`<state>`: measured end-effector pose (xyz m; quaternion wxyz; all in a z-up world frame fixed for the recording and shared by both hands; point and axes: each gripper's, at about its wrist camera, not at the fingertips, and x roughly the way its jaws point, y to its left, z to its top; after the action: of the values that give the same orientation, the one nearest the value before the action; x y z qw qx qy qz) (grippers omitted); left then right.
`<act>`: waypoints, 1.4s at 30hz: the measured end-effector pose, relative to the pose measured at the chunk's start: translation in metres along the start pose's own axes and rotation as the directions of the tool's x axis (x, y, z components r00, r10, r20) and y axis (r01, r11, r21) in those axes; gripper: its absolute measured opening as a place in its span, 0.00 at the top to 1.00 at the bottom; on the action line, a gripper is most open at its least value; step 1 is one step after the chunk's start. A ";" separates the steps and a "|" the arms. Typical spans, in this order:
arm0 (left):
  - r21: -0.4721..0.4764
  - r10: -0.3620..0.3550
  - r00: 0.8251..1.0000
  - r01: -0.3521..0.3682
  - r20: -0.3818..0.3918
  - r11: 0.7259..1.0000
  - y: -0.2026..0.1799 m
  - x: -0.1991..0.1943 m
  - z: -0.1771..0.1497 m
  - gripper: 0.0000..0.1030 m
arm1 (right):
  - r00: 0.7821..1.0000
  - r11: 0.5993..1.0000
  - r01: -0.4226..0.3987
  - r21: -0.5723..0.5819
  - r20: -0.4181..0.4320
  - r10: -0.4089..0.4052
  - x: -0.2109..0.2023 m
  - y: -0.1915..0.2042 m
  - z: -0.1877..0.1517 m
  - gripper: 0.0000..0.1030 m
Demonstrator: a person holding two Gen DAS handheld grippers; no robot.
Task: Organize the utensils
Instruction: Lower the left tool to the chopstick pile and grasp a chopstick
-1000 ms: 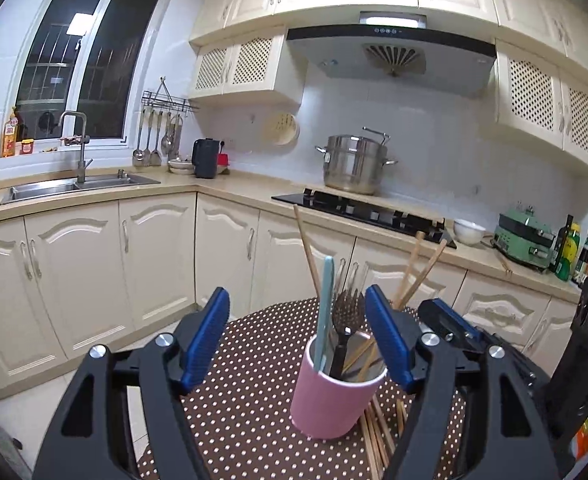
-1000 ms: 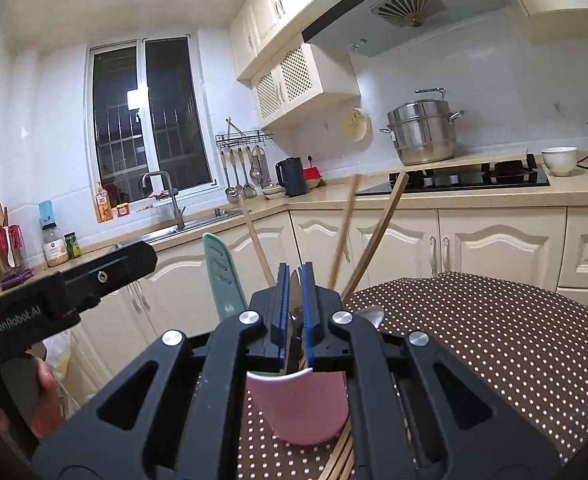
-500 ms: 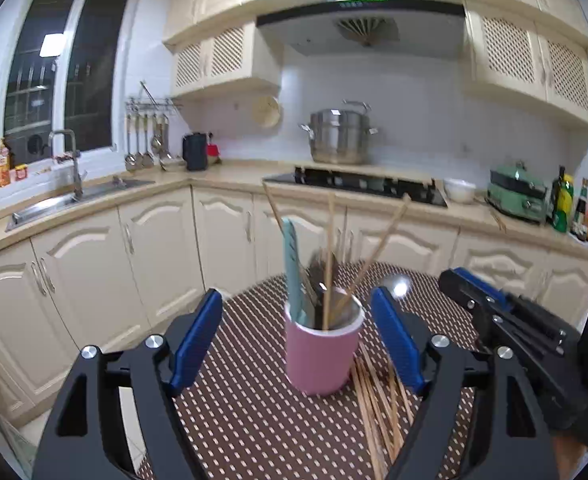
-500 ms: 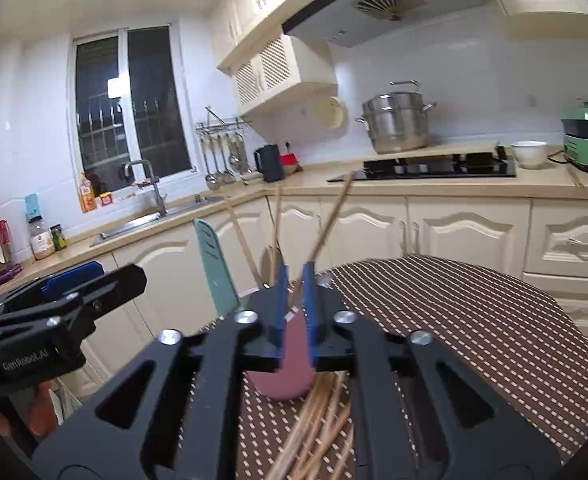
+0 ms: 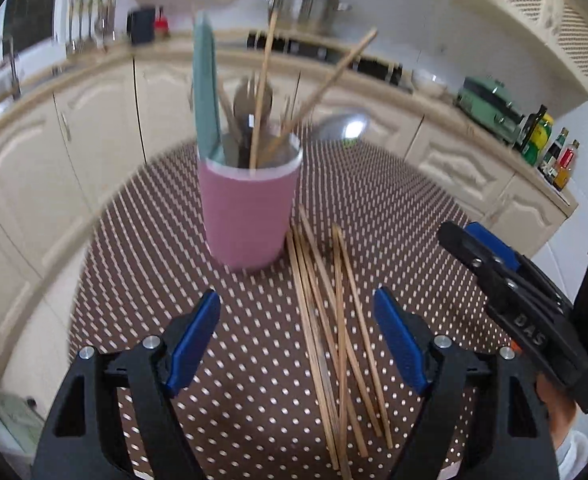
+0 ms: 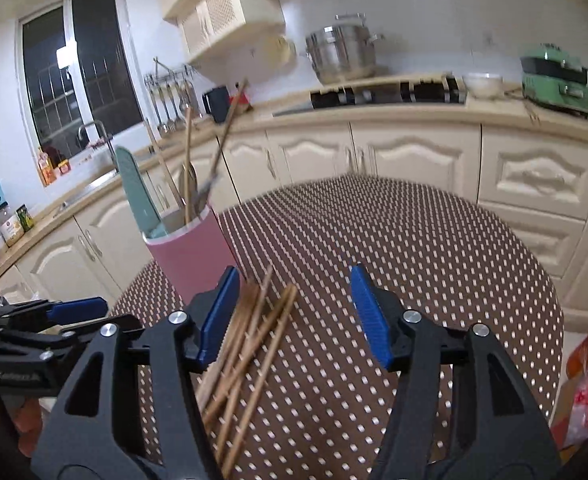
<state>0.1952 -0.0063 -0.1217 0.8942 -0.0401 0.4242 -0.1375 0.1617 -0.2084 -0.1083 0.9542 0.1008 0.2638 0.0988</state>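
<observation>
A pink cup [image 5: 249,216] [image 6: 191,256] stands on the round table, holding a teal utensil [image 5: 205,92], metal cutlery and a few upright chopsticks. Several loose wooden chopsticks [image 5: 334,300] [image 6: 249,340] lie on the cloth beside it. My left gripper [image 5: 294,308] is open above the near ends of those chopsticks, short of the cup. My right gripper [image 6: 296,280] hovers over the same pile with its jaws opening. The sticks lie under its left finger [image 6: 217,316] and nothing is pressed between the pads. Each gripper also shows at the edge of the other's view.
The table wears a brown dotted cloth [image 6: 414,240] and drops off close behind the cup. Cream cabinets and a counter ring the room, with a steel pot [image 6: 342,56], a green appliance [image 6: 554,76] and bottles [image 5: 542,136]. An orange bag [image 6: 586,380] sits at the right.
Both grippers drew back from the cup and tilted down toward the table. The right jaws, shut above the cup before, have parted. The loose chopsticks now lie under both grippers.
</observation>
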 end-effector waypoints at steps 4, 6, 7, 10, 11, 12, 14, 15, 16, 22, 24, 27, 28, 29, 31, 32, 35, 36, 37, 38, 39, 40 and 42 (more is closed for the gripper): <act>-0.062 -0.057 0.986 0.048 -0.159 0.997 0.010 0.041 -0.006 0.55 | 0.998 1.000 -0.003 0.015 -0.056 0.004 0.009 -0.008 -0.012 0.41; -0.077 -0.056 0.979 0.042 -0.196 0.996 0.012 0.055 -0.010 0.57 | 0.997 1.000 -0.008 0.029 -0.080 0.011 0.011 -0.012 -0.018 0.41; -0.072 -0.040 0.977 0.026 -0.208 0.997 0.012 0.061 -0.011 0.58 | 0.996 0.999 -0.011 0.032 -0.087 0.014 0.011 -0.013 -0.020 0.41; -0.064 -0.011 0.974 -0.003 -0.227 0.998 0.011 0.072 -0.013 0.59 | 0.994 0.999 -0.017 0.035 -0.106 0.021 0.014 -0.015 -0.025 0.40; -0.063 -0.003 0.972 -0.012 -0.236 0.998 0.011 0.075 -0.013 0.59 | 0.994 0.999 -0.018 0.038 -0.111 0.023 0.015 -0.016 -0.026 0.40; -0.059 0.007 0.970 -0.022 -0.242 0.998 0.010 0.078 -0.013 0.59 | 0.993 0.999 -0.019 0.040 -0.114 0.024 0.017 -0.017 -0.026 0.40; -0.045 0.024 0.967 -0.037 -0.254 0.998 0.008 0.085 -0.014 0.58 | 0.992 0.999 -0.021 0.049 -0.120 0.027 0.019 -0.020 -0.027 0.40; -0.038 0.034 0.967 -0.045 -0.254 0.998 0.006 0.088 -0.014 0.58 | 0.992 0.998 -0.023 0.056 -0.123 0.030 0.020 -0.021 -0.028 0.40; -0.031 0.043 0.967 -0.052 -0.253 0.998 0.005 0.089 -0.014 0.58 | 0.992 0.998 -0.025 0.060 -0.125 0.033 0.020 -0.023 -0.028 0.40; 0.001 0.098 0.958 -0.102 -0.268 0.995 -0.012 0.101 0.002 0.58 | 0.991 0.996 -0.039 0.079 -0.128 0.049 0.021 -0.029 -0.027 0.40; -0.001 0.116 0.955 -0.121 -0.273 0.993 -0.013 0.104 0.005 0.58 | 0.990 0.996 -0.042 0.083 -0.129 0.053 0.022 -0.031 -0.027 0.40; 0.010 0.141 0.949 -0.144 -0.281 0.990 -0.014 0.108 0.009 0.58 | 0.989 0.995 -0.048 0.089 -0.133 0.059 0.022 -0.031 -0.027 0.39; 0.016 0.146 0.948 -0.148 -0.282 0.989 -0.016 0.111 0.012 0.58 | 0.989 0.995 -0.049 0.090 -0.136 0.061 0.022 -0.032 -0.027 0.39; 0.023 0.153 0.946 -0.153 -0.286 0.988 -0.019 0.113 0.013 0.58 | 0.988 0.995 -0.050 0.091 -0.138 0.063 0.023 -0.032 -0.027 0.39; 0.057 0.188 0.936 -0.179 -0.298 0.982 -0.026 0.121 0.016 0.58 | 0.987 0.995 -0.050 0.092 -0.148 0.063 0.024 -0.033 -0.027 0.39; 0.074 0.205 0.934 -0.192 -0.293 0.979 -0.030 0.123 0.017 0.58 | 0.986 0.995 -0.049 0.091 -0.154 0.063 0.025 -0.033 -0.027 0.39; 0.079 0.215 0.933 -0.201 -0.290 0.976 -0.037 0.130 0.023 0.70 | 0.982 0.996 -0.045 0.081 -0.180 0.059 0.030 -0.032 -0.027 0.39; 0.079 0.209 0.934 -0.195 -0.288 0.978 -0.039 0.132 0.025 0.76 | 0.979 0.996 -0.044 0.075 -0.193 0.058 0.032 -0.031 -0.026 0.39; 0.079 0.207 0.936 -0.192 -0.287 0.978 -0.041 0.134 0.026 0.88 | 0.978 0.997 -0.043 0.070 -0.202 0.057 0.034 -0.029 -0.026 0.39; 0.079 0.201 0.936 -0.186 -0.287 0.979 -0.044 0.138 0.030 0.94 | 0.975 0.997 -0.039 0.062 -0.214 0.052 0.037 -0.027 -0.026 0.39; 0.083 0.200 0.937 -0.184 -0.286 0.979 -0.046 0.139 0.031 0.94 | 0.972 0.998 -0.034 0.054 -0.230 0.046 0.039 -0.024 -0.026 0.39; 0.089 0.201 0.939 -0.183 -0.281 0.979 -0.048 0.139 0.031 0.95 | 0.968 0.998 -0.033 0.048 -0.248 0.044 0.042 -0.022 -0.025 0.39; 0.081 0.177 0.948 -0.161 -0.264 0.984 -0.050 0.138 0.029 0.95 | 0.959 0.999 -0.030 0.033 -0.282 0.038 0.048 -0.018 -0.023 0.39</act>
<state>0.2895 -0.0942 -0.1969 0.8371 0.0418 0.5400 -0.0769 0.1920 -0.2108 -0.1553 0.9035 0.1035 0.3969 0.1247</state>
